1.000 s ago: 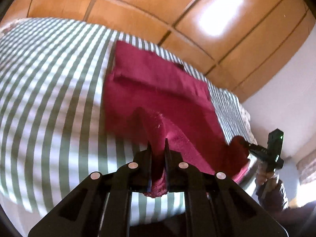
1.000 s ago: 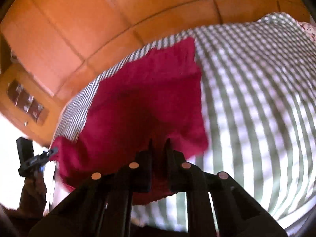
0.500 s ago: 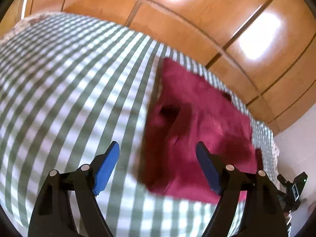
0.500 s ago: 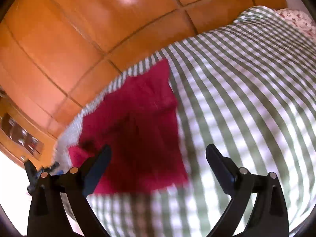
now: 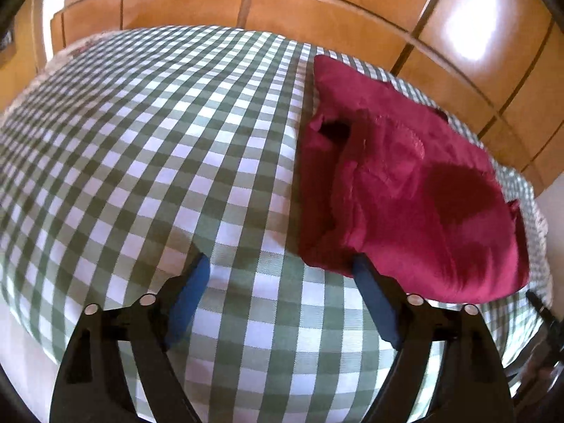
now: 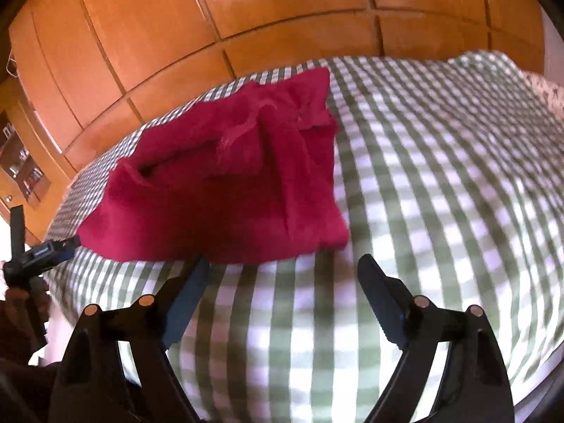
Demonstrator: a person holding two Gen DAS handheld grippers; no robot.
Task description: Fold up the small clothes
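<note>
Green-and-white checked bed cover; folded red garment flat on it, near the far edge

Left wrist view sits low and close over the checked bedspread, looking forward between spread blue pads toward the wooden wardrobe, the red garment off to its right. Right wrist view faces the same wardrobe, garment left of centre, somewhat blurred. Both share garment, bedspread, wardrobe; the left gripper probably shows at its left edge.
</note>
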